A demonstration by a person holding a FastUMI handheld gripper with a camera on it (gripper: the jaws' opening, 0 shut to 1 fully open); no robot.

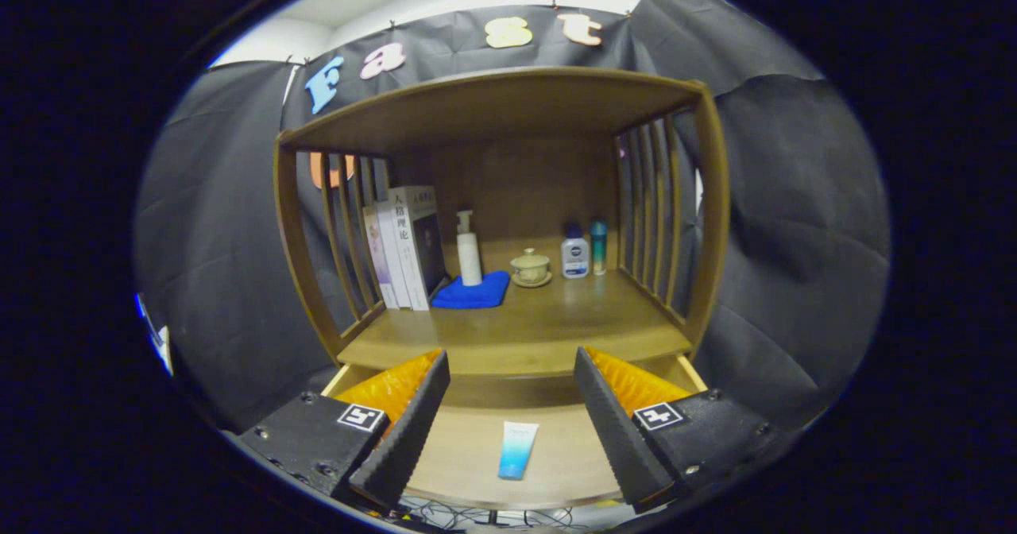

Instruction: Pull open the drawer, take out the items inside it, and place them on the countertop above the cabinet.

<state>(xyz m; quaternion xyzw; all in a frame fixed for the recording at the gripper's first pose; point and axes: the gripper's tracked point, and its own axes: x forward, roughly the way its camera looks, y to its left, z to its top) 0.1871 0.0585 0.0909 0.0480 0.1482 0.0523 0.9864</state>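
**Tube lying in the open drawer, my tongs spread wide above it**

Gripper view: my tongs are wide apart and hold nothing. Between the two black fingers, down in the pulled-out drawer, lies a small blue-and-white tube, flat on the drawer floor, its length running away from me. I see nothing else in the drawer.

Beyond the fingers is the wooden counter above the drawer, with slatted sides. On it stand books, a white pump bottle on a blue cloth, a lidded cup and two small bottles.

I judge the tube light, soft and smooth, so likely to slip or squash. I would close gently across its narrow width near the middle, the fingers reaching down to the drawer floor on either side.
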